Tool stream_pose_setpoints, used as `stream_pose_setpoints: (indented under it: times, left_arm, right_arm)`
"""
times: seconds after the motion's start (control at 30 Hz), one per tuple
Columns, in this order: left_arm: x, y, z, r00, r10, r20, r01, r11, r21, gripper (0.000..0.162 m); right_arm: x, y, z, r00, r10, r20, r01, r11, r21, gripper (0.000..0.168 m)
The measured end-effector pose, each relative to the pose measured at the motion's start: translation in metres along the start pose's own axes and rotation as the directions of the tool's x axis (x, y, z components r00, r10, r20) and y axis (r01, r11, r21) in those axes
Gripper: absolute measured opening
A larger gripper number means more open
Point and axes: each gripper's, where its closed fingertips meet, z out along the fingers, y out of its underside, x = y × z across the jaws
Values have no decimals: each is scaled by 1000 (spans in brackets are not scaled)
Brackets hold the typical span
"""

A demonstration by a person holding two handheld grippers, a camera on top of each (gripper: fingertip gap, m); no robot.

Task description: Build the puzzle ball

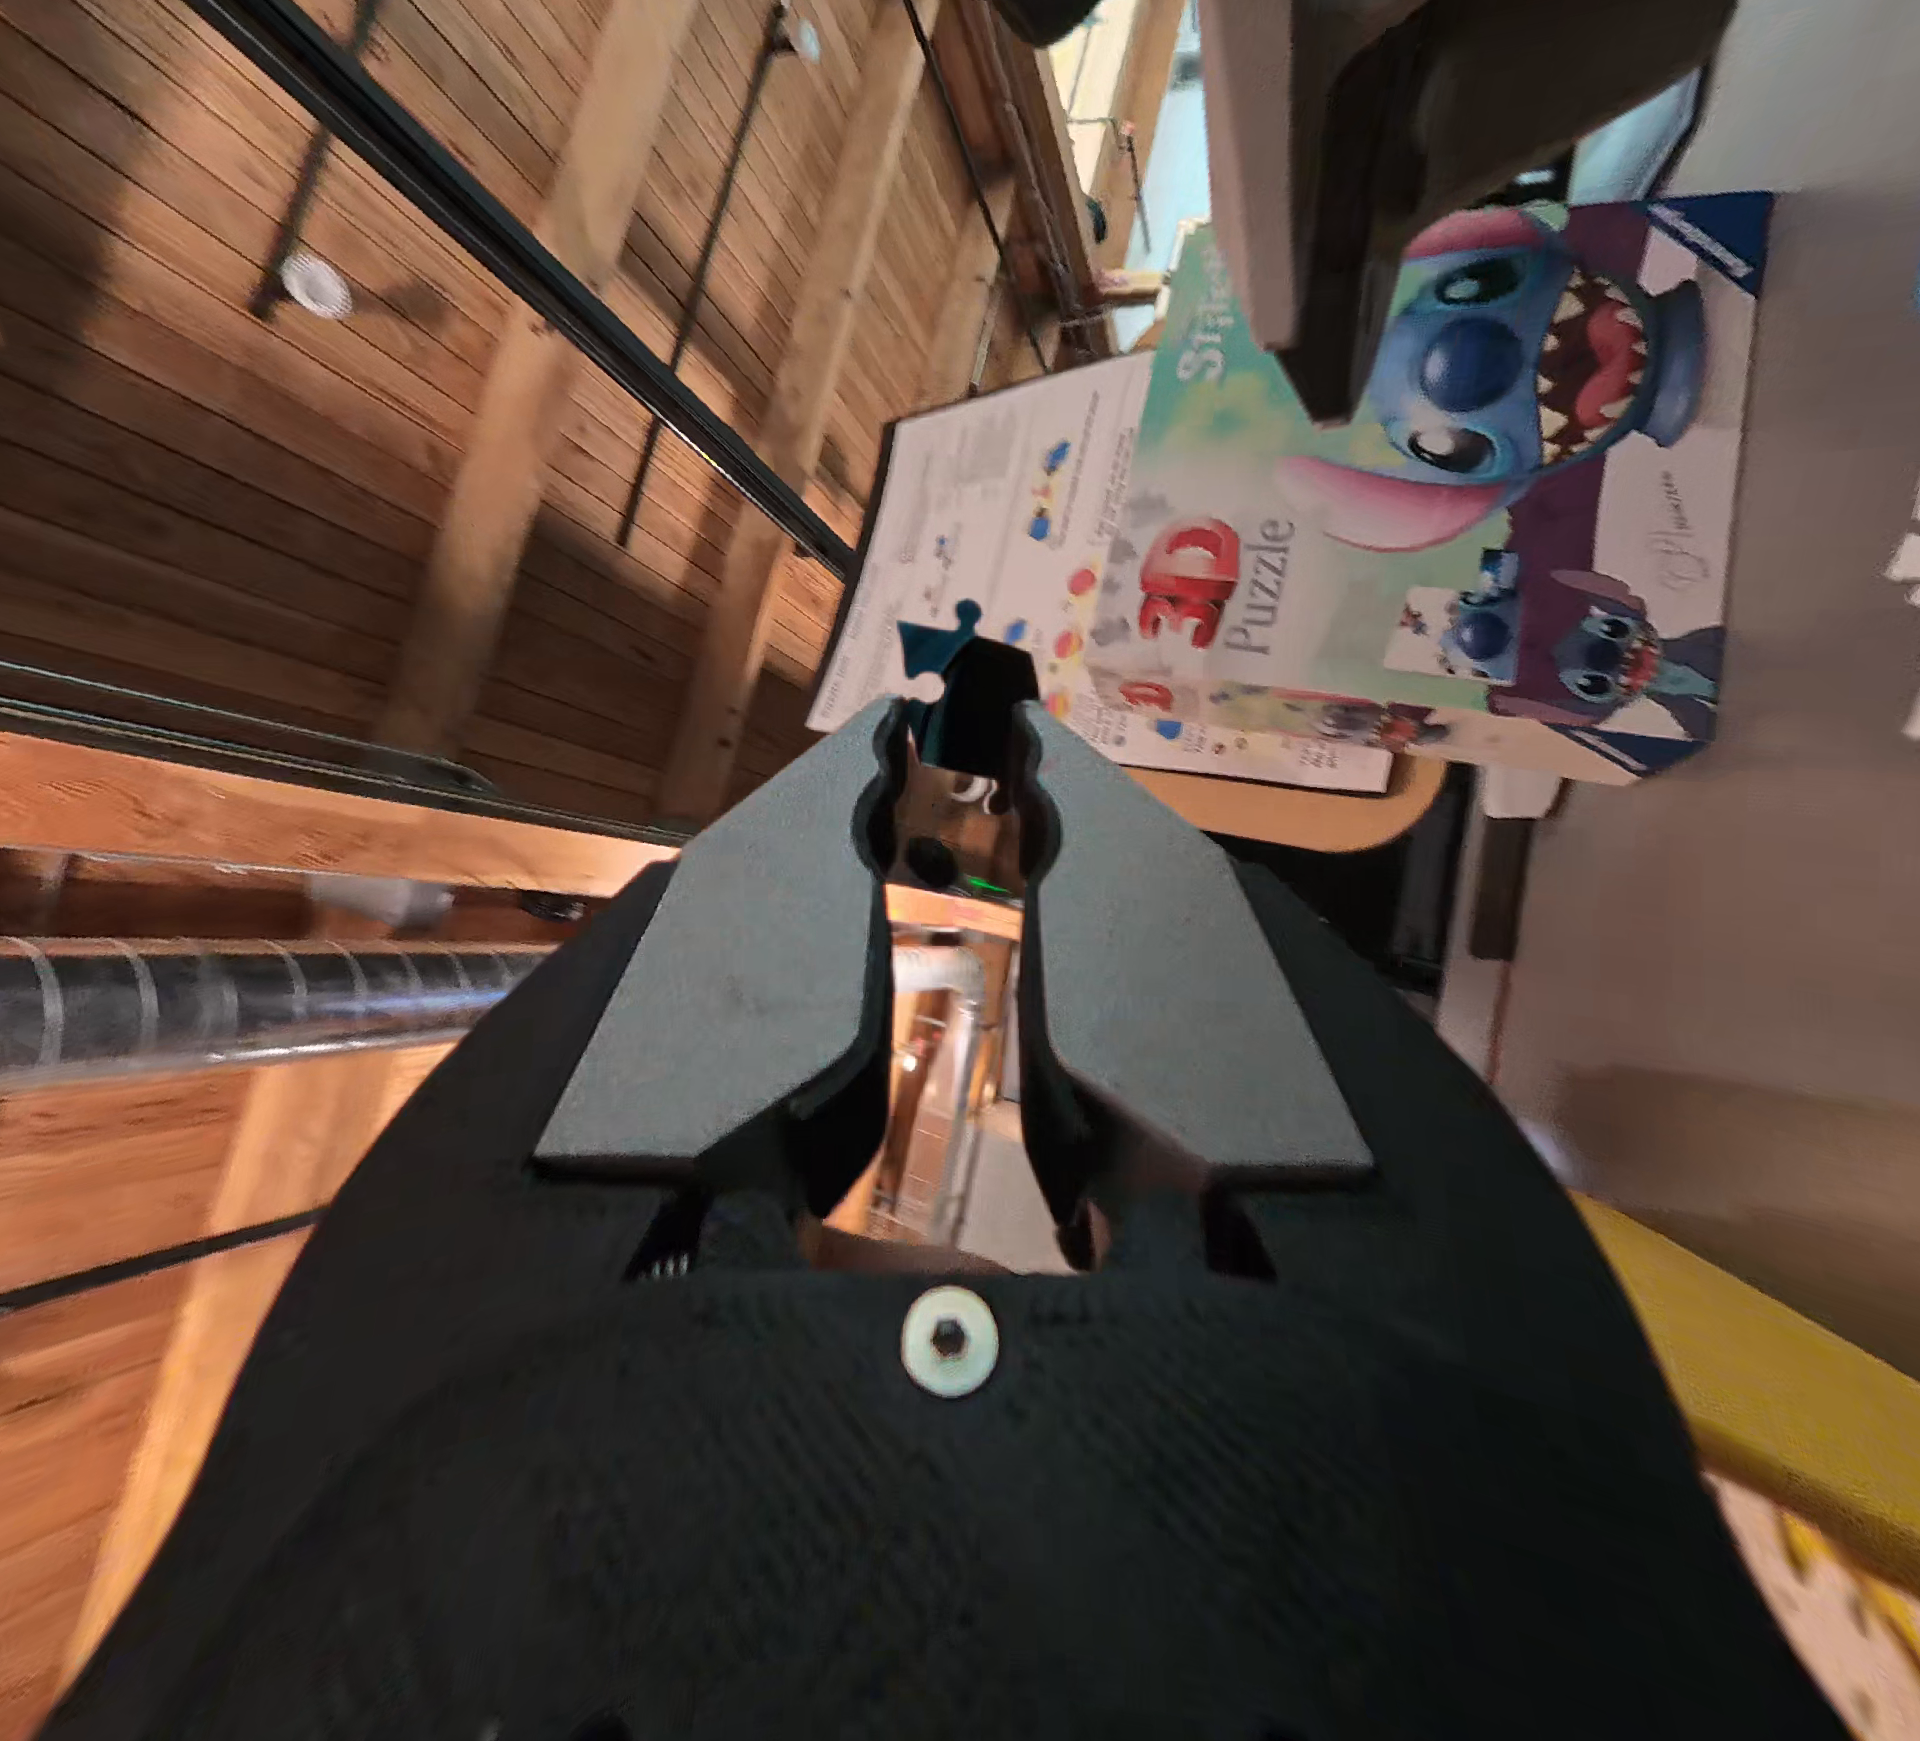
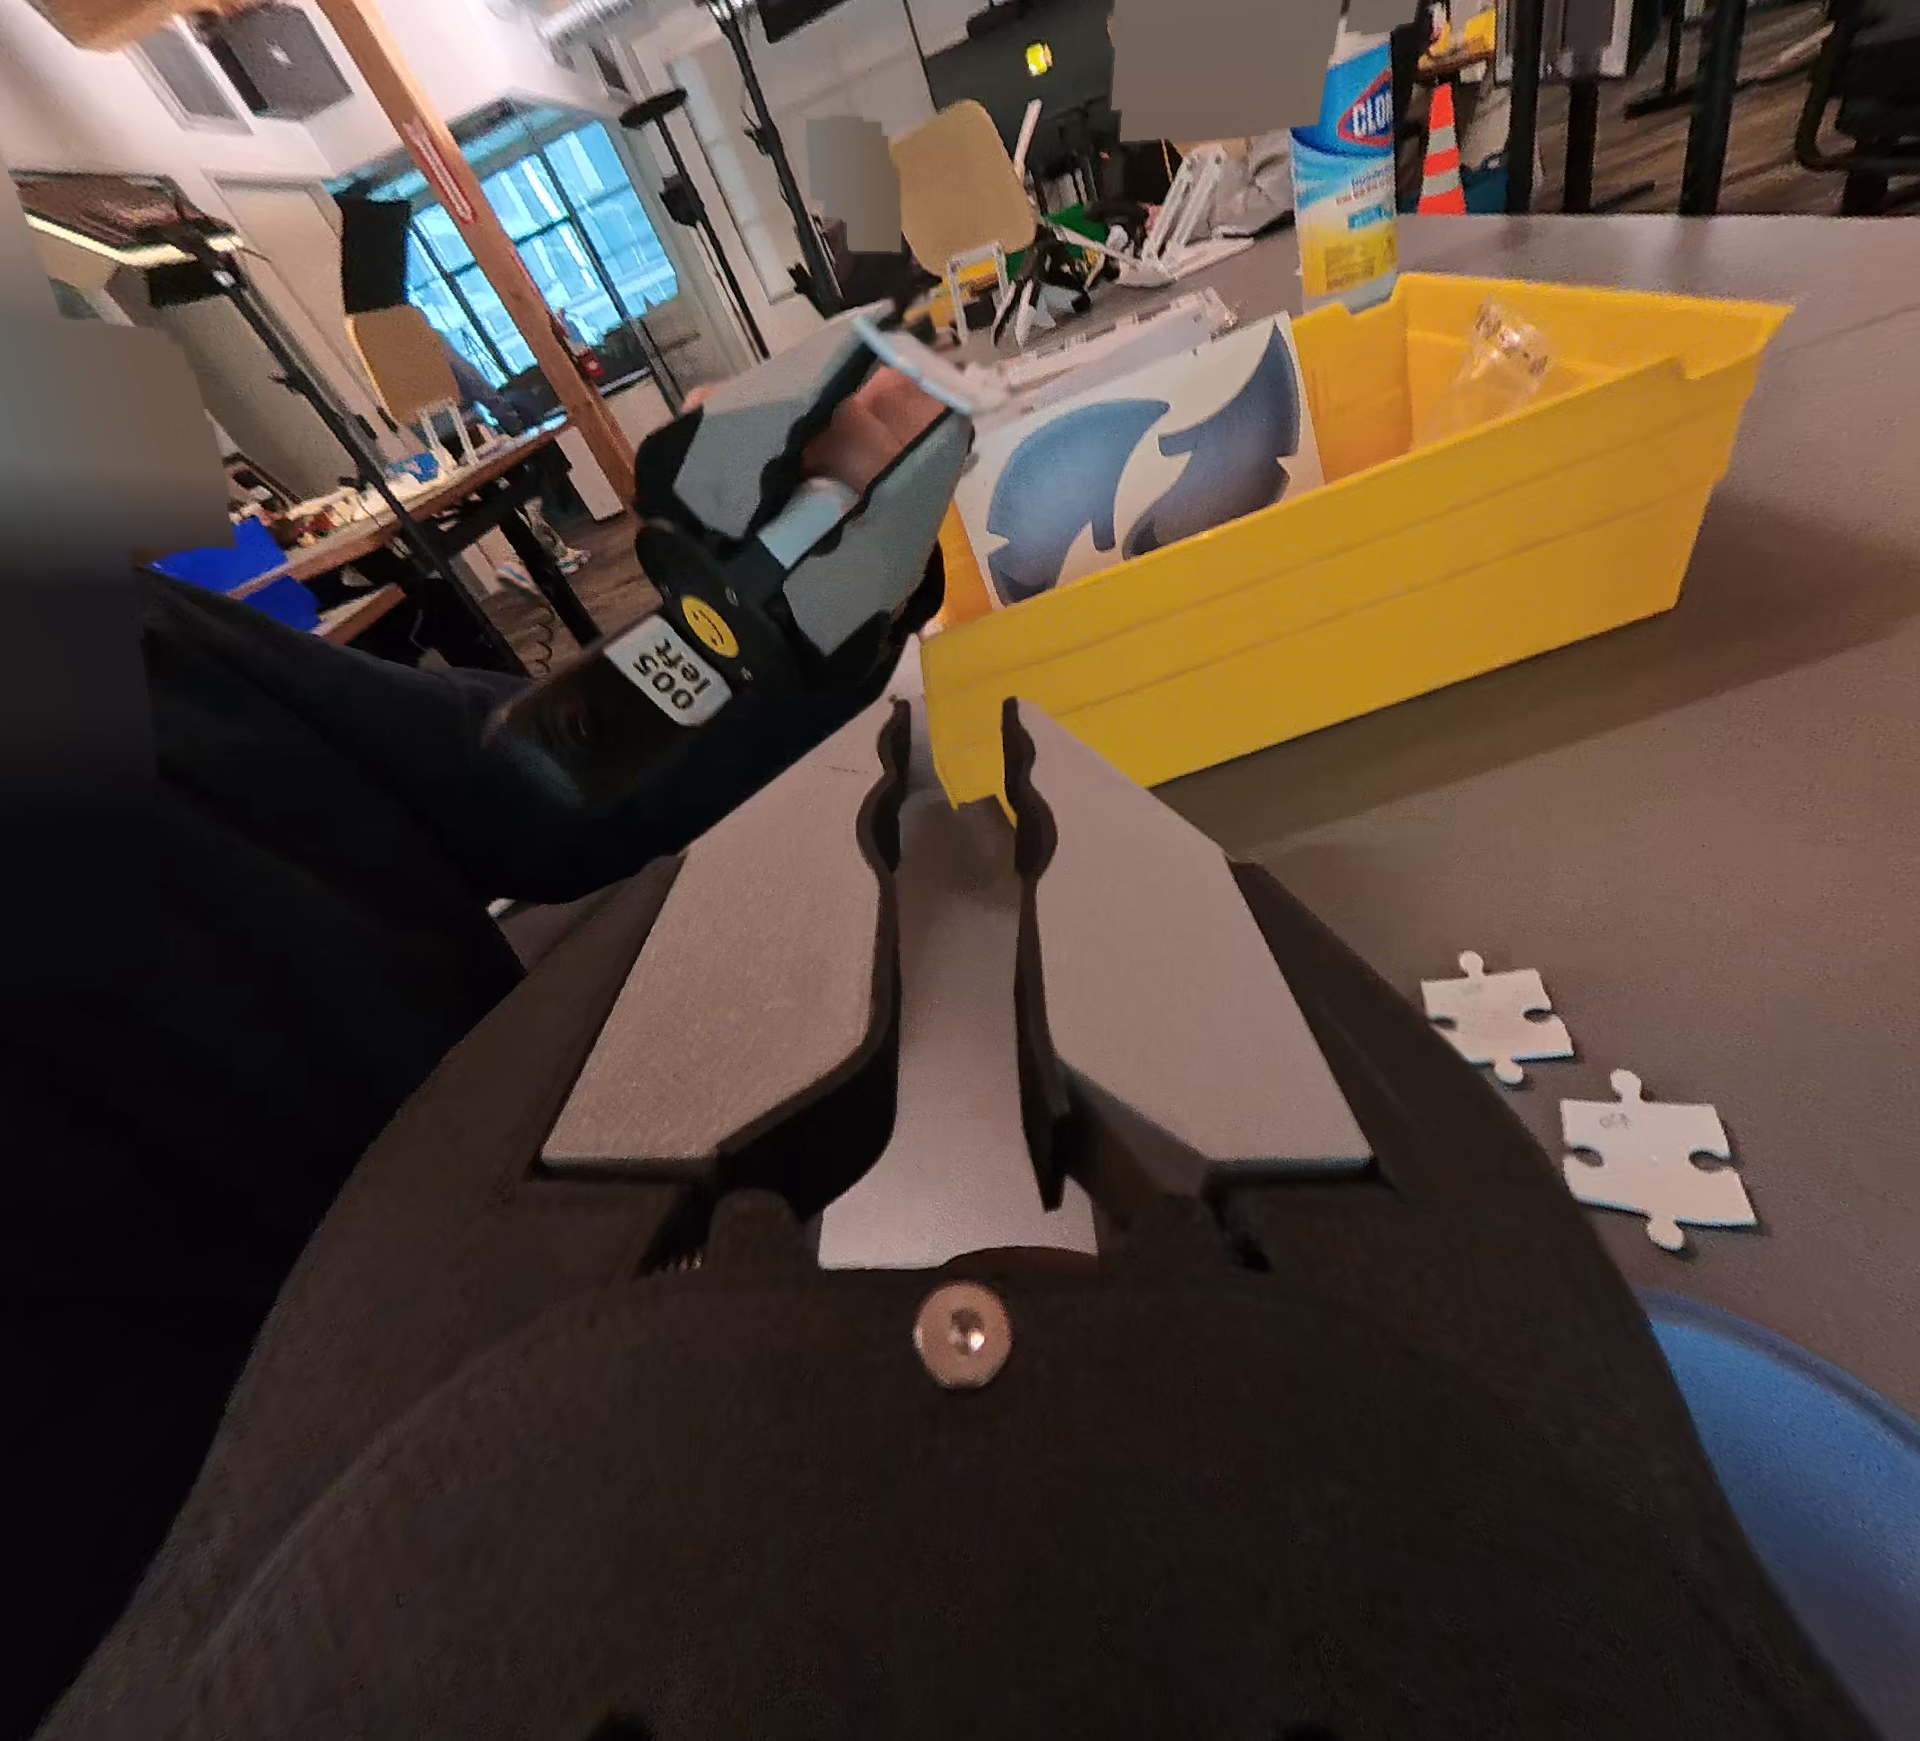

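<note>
My left gripper is shut on a dark blue puzzle piece, held up in the air and tilted toward the ceiling. In the right wrist view the same gripper shows to the left of the yellow bin, with the piece's pale underside at its tips. My right gripper is empty, its fingers a narrow gap apart, low over the grey table. It also shows blurred at the top right of the left wrist view. Two pale face-down pieces lie on the table to its right.
A yellow bin stands ahead with a white sheet printed with blue shapes and a clear bag inside. The puzzle box stands behind. A wipes canister is beyond the bin. A blue rounded object sits at bottom right. A person's dark sleeve is on the left.
</note>
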Motion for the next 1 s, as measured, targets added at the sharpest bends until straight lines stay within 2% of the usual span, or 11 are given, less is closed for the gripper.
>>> stream_pose_setpoints:
  times: [0.1, 0.2, 0.3, 0.5, 0.57, 0.6, 0.8, 0.9, 0.93, 1.0]
  left_arm:
    - [-4, -19, -2, 1000, 1, 28, -2, 999, 52, 16]
    - [11, -28, 1, 987, -142, -78, 148, 986, 74, 16]
    - [22, -33, 2, 970, -193, -145, 206, 976, 77, 16]
    - [32, -51, 0, 894, -353, -277, 387, 919, 76, 17]
    - [29, -51, 0, 866, -402, -296, 438, 896, 64, 17]
    - [30, -51, 0, 852, -419, -312, 457, 888, 56, 17]
    - [33, -49, -3, 806, -467, -363, 508, 861, 20, 17]
    - [28, -48, -5, 728, -557, -399, 600, 800, -23, 15]
    - [24, -47, -5, 676, -609, -415, 653, 756, -45, 18]
    - [19, -46, -6, 509, -725, -465, 768, 626, -135, 20]
  right_arm:
    - [-11, -12, -5, 999, -40, 25, 39, 998, 48, 15]
    - [-20, -22, -7, 994, -112, 14, 111, 990, 87, 16]
    - [-22, -26, -7, 983, -181, -28, 183, 979, 92, 16]
    - [-14, -18, 1, 964, -243, -106, 247, 969, 29, 15]
    - [-10, -13, 3, 956, -262, -130, 264, 965, -1, 8]
    - [-11, -13, 3, 952, -276, -130, 278, 961, -4, 0]
    - [-13, -9, 7, 924, -352, -150, 350, 936, -43, 0]
    - [-11, -13, 4, 869, -444, -219, 442, 895, -59, 0]
    - [-11, -16, 1, 833, -494, -249, 493, 867, -70, 0]
    - [-15, -20, -4, 713, -628, -311, 627, 770, -117, 0]
